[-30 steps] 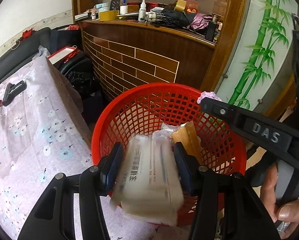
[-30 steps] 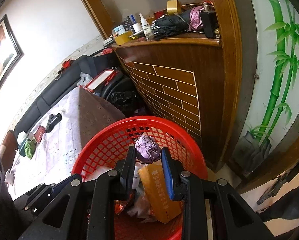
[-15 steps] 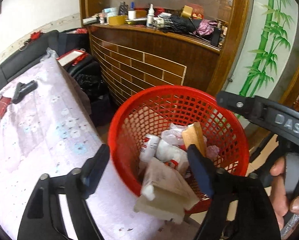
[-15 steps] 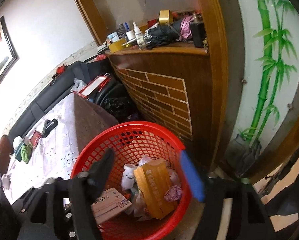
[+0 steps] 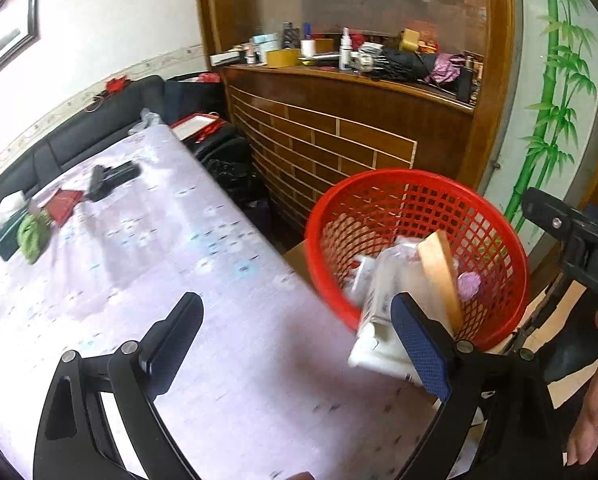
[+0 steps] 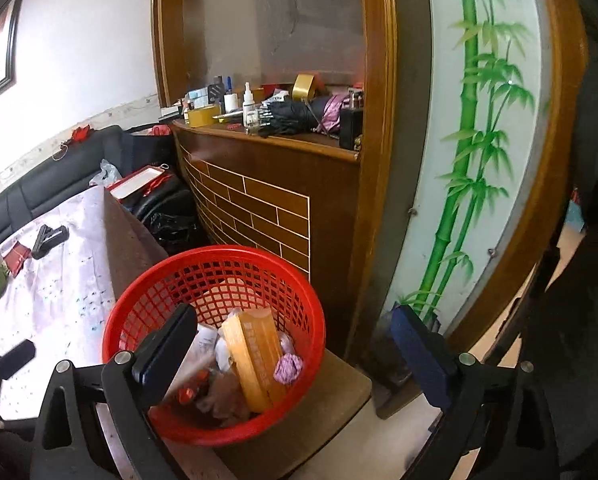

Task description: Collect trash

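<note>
Both grippers, left (image 5: 299, 344) and right (image 6: 295, 354), have let go and gape empty; their two items now lie in the one red basket (image 6: 147, 292).

Cloth-covered table, low stool and cluttered wooden ledge

The table (image 5: 203, 264), under a pale floral cloth, fills the left and centre of the left wrist view; near its upper-left end lie a black clip-like tool (image 5: 109, 176), a red packet (image 5: 65, 204), a green crumpled cloth (image 5: 31, 234) and a white packet (image 5: 9, 206). At lower centre of the right wrist view a brown stool (image 6: 339, 392) just beside the table carries the red basket (image 6: 219, 264). On the wooden ledge (image 5: 339, 74), upper centre, sit bottles, a tape roll (image 5: 283, 57) and a folded black umbrella (image 5: 403, 65).
</note>
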`<move>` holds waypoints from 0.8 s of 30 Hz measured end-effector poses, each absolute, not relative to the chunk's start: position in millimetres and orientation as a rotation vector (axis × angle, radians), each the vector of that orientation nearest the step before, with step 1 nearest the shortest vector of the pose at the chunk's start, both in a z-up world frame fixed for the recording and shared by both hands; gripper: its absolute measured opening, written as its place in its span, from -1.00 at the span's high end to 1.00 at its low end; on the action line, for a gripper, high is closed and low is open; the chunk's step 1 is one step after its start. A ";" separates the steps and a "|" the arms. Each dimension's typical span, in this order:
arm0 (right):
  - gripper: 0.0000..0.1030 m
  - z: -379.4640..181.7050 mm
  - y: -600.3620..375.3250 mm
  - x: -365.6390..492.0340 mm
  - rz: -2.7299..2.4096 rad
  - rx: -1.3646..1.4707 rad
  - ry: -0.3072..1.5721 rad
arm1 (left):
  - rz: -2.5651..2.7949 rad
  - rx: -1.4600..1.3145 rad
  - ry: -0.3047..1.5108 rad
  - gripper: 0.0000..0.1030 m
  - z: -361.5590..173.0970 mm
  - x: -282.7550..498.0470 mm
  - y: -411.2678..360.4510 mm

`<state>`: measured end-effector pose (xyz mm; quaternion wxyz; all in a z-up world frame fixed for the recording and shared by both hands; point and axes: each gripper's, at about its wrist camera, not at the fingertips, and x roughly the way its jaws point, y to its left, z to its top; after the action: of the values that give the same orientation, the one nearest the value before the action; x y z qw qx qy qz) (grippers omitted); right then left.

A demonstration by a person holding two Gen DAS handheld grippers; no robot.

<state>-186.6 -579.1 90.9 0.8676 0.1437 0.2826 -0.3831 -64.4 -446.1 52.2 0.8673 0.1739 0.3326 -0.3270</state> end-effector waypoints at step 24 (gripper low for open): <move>-0.99 88.9 -378.5 -215.8 -0.623 0.100 0.430 | -0.282 0.269 0.469 -0.88 71.1 -142.5 -202.3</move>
<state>-215.8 -378.5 88.9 0.9281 0.0489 0.2096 -0.3039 -142.5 -202.3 71.1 0.9539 0.1325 0.2307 -0.1386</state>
